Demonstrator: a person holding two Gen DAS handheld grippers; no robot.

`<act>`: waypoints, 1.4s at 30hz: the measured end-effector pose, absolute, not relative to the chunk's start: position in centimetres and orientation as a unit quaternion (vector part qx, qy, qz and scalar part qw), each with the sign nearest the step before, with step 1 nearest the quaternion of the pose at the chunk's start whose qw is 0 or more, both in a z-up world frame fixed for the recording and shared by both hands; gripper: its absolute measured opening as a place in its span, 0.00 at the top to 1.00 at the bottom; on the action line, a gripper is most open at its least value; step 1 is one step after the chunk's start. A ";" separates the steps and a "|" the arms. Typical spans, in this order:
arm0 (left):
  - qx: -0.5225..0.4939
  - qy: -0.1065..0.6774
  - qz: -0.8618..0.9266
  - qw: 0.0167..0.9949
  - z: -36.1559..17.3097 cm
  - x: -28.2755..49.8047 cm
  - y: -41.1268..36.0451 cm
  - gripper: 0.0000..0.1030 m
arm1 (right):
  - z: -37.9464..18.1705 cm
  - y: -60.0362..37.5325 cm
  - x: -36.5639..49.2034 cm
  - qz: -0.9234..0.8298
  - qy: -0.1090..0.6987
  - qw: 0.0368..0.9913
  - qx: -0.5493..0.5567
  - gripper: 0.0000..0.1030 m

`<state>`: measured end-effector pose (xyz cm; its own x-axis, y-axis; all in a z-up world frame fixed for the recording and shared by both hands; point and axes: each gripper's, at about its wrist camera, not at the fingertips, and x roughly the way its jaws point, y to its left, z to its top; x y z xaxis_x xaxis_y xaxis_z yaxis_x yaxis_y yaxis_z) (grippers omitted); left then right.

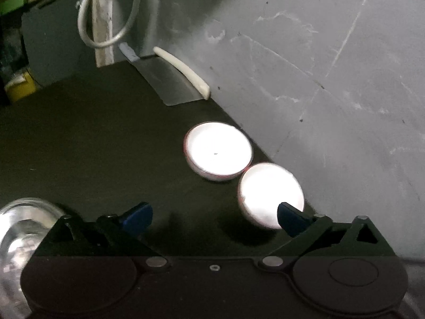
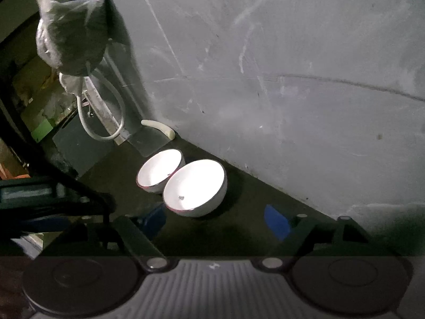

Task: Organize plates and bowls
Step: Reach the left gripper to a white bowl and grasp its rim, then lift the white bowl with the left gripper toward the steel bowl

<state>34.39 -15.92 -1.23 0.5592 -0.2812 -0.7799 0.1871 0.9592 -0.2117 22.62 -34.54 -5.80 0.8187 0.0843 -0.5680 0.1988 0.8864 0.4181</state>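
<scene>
Two white bowls with thin red rims stand side by side on the dark counter along the grey wall. In the left wrist view the farther bowl (image 1: 217, 151) lies ahead of my left gripper (image 1: 215, 218), and the nearer bowl (image 1: 268, 194) is partly behind its right blue fingertip (image 1: 292, 220). That gripper is open with nothing between its pads. In the right wrist view the nearer, larger-looking bowl (image 2: 195, 187) sits just beyond my right gripper (image 2: 214, 220), touching the farther bowl (image 2: 159, 168). The right gripper is open and holds nothing.
A clear glass bowl (image 1: 21, 223) sits at the left gripper's left side. A flat metal blade (image 1: 170, 85) and a white curved piece (image 1: 183, 70) lie by the wall (image 1: 332, 66) beyond the bowls. A white hose loop (image 2: 106, 122) and a plastic-wrapped bundle (image 2: 71, 24) hang at back left.
</scene>
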 end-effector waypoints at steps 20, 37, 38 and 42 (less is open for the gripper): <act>-0.107 0.483 -0.158 0.854 -5.4 37.7 -18.0 0.86 | -9.5 -35.2 29.3 -0.009 0.329 0.908 0.259 0.64; -0.080 0.444 -0.184 0.873 -2.1 34.0 -17.3 0.91 | -8.0 -34.4 27.3 -0.006 0.327 0.917 0.230 0.80; -0.082 0.440 -0.185 0.875 -1.5 33.5 -17.0 0.91 | -7.7 -34.4 27.1 -0.005 0.325 0.918 0.228 0.80; -0.089 0.416 -0.190 0.885 0.8 31.5 -15.5 0.91 | -6.0 -33.7 25.7 -0.001 0.312 0.925 0.216 0.80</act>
